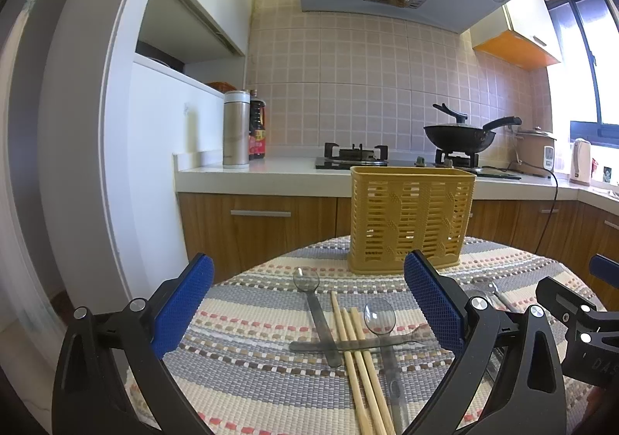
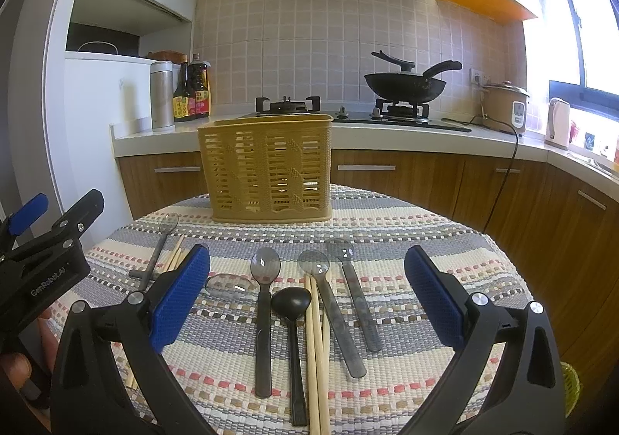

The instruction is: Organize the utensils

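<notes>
A yellow slotted utensil basket (image 1: 410,220) (image 2: 267,168) stands upright at the far side of the round table. In the left wrist view, clear plastic spoons (image 1: 381,315) and wooden chopsticks (image 1: 358,350) lie crossed on the striped cloth between the fingers of my left gripper (image 1: 309,307), which is open and holds nothing. In the right wrist view, several grey transparent spoons (image 2: 265,303), a black ladle-shaped spoon (image 2: 292,303) and chopsticks (image 2: 317,357) lie side by side below my right gripper (image 2: 307,299), also open and empty.
The striped woven tablecloth (image 2: 406,230) covers the table. Behind it runs a kitchen counter (image 2: 387,137) with a gas stove, a black wok (image 2: 406,84), sauce bottles, a steel flask (image 1: 236,129), a rice cooker and a kettle. The other gripper shows at each view's edge.
</notes>
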